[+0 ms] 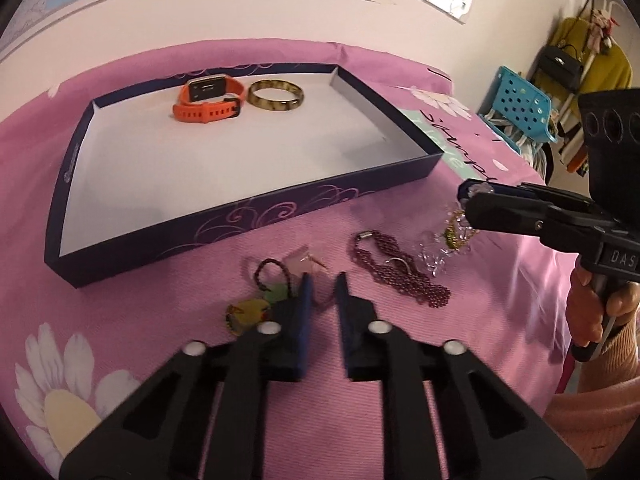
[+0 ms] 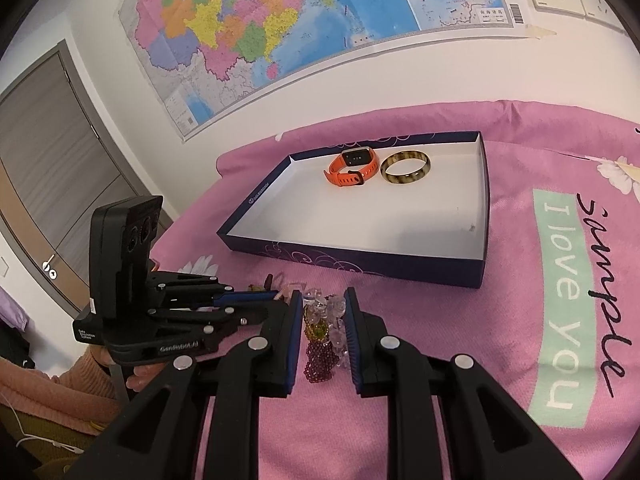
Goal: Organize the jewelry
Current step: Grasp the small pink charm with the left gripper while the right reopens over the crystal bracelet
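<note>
Shallow rectangular cardboard box lid [image 1: 256, 204], dark purple outside with pale swirl print, white inside, lies on the pink floral tablecloth [image 1: 460, 360]. It holds two items side by side against its far wall, touching or nearly so: an orange silicone smartwatch [image 1: 209, 100] with its strap looped and its dark face upward, and to its right a mottled amber-brown bangle [image 1: 276, 96] lying flat.

On the cloth just in front of the lid's near wall lies the remaining jewelry. A maroon beaded chain bracelet [image 1: 396, 272] with a metal clasp lies with its long axis running diagonally, clasp end toward the lid. Beside it is a clear crystal bead bracelet [image 2: 334, 312] with yellow-green beads, partly raised. A dark cord with green and yellow charms [image 1: 256, 300] lies to the left.

Left gripper [image 1: 322, 284]: fingers spread, empty, low over the cloth by the cord. Right gripper [image 2: 322, 308]: fingers apart, flanking the crystal beads; contact cannot be confirmed.
</note>
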A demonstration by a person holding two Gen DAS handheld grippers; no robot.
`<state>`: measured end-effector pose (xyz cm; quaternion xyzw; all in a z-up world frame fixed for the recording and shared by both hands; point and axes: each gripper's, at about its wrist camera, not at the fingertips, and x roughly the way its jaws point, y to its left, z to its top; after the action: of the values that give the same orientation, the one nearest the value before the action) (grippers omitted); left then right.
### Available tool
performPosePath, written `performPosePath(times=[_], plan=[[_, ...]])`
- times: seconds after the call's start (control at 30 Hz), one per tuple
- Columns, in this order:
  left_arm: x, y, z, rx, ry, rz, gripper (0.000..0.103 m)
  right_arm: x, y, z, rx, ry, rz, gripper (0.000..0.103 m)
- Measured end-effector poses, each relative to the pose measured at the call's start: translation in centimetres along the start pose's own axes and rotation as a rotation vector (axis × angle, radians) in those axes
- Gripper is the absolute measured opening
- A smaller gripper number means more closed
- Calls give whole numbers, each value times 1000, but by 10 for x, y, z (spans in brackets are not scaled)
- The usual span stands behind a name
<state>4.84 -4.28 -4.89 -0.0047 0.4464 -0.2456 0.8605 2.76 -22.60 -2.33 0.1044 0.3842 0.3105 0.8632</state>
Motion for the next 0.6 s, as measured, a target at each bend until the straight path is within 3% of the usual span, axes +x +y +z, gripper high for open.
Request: performPosePath(times=[0.03, 0.37, 0.47, 0.53, 0.6], plan=[[-1, 2, 0, -12, -2, -12, 4, 0, 0, 1, 0, -2, 1, 19], [-23, 8, 3, -45, -54, -80, 4, -5, 2, 17, -25, -26, 2, 12], [-26, 9, 3, -47, -62, -81, 4, 1, 0, 16, -24, 7, -7, 20], [-28, 11, 3, -57, -64, -88, 4, 7, 0, 12, -32, 31, -22, 33], [-28, 13, 2, -63, -64, -87, 4, 16, 3, 7, -47, 65, -24, 36]])
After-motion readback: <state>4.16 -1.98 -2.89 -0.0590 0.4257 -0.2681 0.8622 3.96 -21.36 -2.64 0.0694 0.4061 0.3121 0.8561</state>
